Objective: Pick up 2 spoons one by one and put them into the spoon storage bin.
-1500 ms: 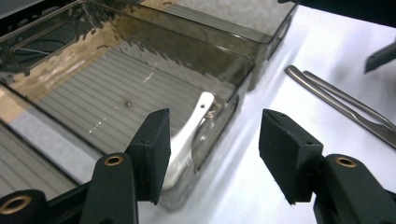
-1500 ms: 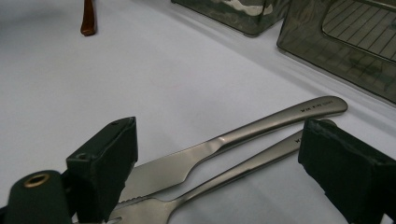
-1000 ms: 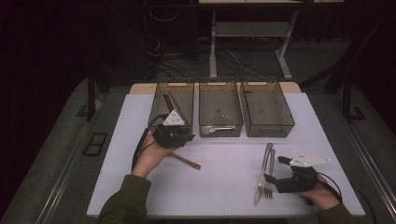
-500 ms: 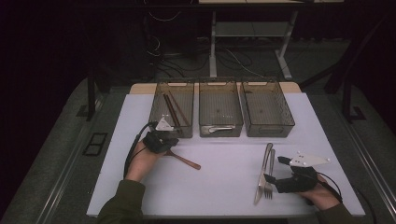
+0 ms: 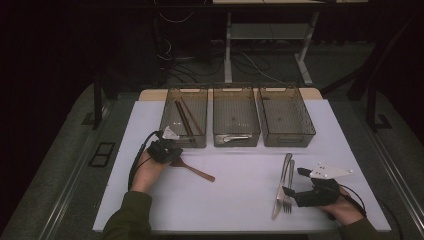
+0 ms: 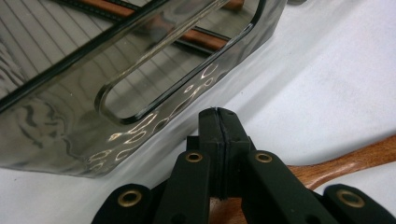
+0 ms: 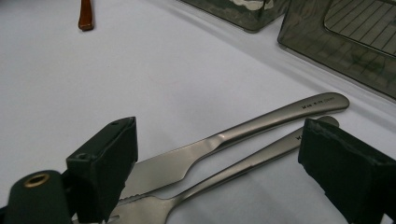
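Left claw: left claw [image 6: 219, 140] has its jaws pressed together with nothing between them, just above the brown wooden spoon [image 5: 192, 169], close to the front wall of the left smoky clear plastic bin [image 5: 171, 125]
Right claw: right claw [image 7: 219, 172] gapes wide, straddling the steel table knife [image 7: 224, 140] and steel fork [image 7: 233, 170]
Cutlery: both lie side by side on the white worktop [image 5: 240, 190]

My left hand [image 5: 145, 170] holds the black two-jaw left gripper [image 5: 165, 149] low over the table, forearm in an olive sleeve [image 5: 125, 217] reaching forward; its jaws are pressed flat together. My right hand [image 5: 345, 210] rests near the table's front edge, holding the black right gripper [image 5: 292, 195] with its jaws spread wide apart, pointing leftward.
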Tool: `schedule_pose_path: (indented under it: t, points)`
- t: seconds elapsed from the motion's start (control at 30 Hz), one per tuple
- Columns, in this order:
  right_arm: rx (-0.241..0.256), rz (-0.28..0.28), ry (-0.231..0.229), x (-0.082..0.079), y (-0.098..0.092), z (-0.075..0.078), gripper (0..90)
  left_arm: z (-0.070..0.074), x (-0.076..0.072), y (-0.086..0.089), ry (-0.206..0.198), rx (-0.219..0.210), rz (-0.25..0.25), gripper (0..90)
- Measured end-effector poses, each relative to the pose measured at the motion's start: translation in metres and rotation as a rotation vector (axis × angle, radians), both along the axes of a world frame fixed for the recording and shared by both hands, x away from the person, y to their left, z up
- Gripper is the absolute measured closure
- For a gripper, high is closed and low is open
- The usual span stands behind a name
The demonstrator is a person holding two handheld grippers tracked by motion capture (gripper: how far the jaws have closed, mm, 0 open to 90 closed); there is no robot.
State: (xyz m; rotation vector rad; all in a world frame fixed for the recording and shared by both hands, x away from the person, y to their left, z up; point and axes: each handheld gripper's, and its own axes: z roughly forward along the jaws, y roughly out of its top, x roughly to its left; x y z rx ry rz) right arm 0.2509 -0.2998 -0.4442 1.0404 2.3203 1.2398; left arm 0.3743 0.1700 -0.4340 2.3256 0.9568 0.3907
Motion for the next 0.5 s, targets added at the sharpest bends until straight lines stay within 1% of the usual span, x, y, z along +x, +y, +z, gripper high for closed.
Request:
schedule_pose_path:
  t: [0.13, 0.37, 0.47, 0.5]
  points:
    - [0.001, 0.000, -0.001, 0.000, 0.000, 0.000, 11.8, 0.000, -0.002, 0.001, 0.005, 0.022, -0.004, 88.5]
    - [0.003, 0.000, -0.002, 0.000, -0.001, 0.000, 11.8, 0.000, -0.011, 0.009, 0.023, 0.037, -0.004, 88.5]
    - [0.004, 0.000, -0.001, 0.000, -0.001, 0.000, 11.8, 0.000, -0.017, 0.012, 0.033, 0.034, -0.010, 88.6]
    - [0.003, 0.001, -0.003, 0.000, -0.001, 0.000, 11.8, 0.001, -0.019, 0.014, 0.036, 0.042, -0.026, 88.6]
